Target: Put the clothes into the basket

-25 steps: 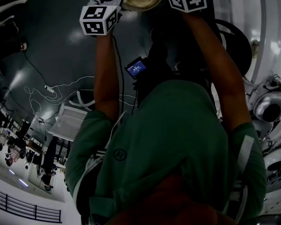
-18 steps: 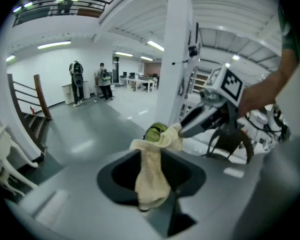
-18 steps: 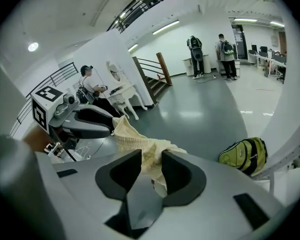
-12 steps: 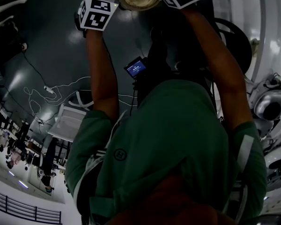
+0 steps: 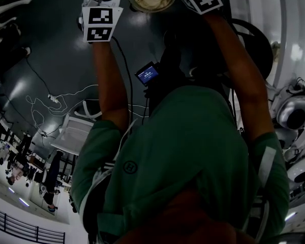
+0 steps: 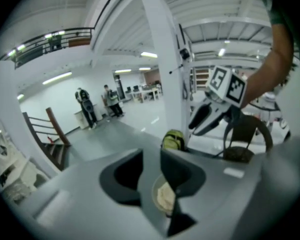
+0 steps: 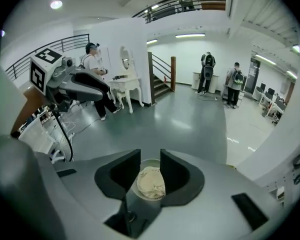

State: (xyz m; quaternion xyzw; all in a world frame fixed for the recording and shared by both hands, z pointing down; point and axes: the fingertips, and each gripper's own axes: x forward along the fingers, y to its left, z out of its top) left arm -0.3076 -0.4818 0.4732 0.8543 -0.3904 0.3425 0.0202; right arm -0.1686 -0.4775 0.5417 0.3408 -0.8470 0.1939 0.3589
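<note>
1. Left hand-held gripper (image 6: 151, 158): jaws partly apart, with nothing between them.
2. Right hand-held gripper (image 7: 150, 156): jaws have just been opening. They stand apart and hold nothing.
3. Cream cloth (image 7: 151, 182): lies bundled inside the round basket (image 5: 165, 6) on the grey floor (image 7: 190, 124). It shows through the right jaws' gap, below them.

The left gripper (image 6: 151, 158) holds its jaws apart (nothing between them), a basket (image 6: 154, 191) with cream cloth (image 6: 165, 196) beyond.
</note>
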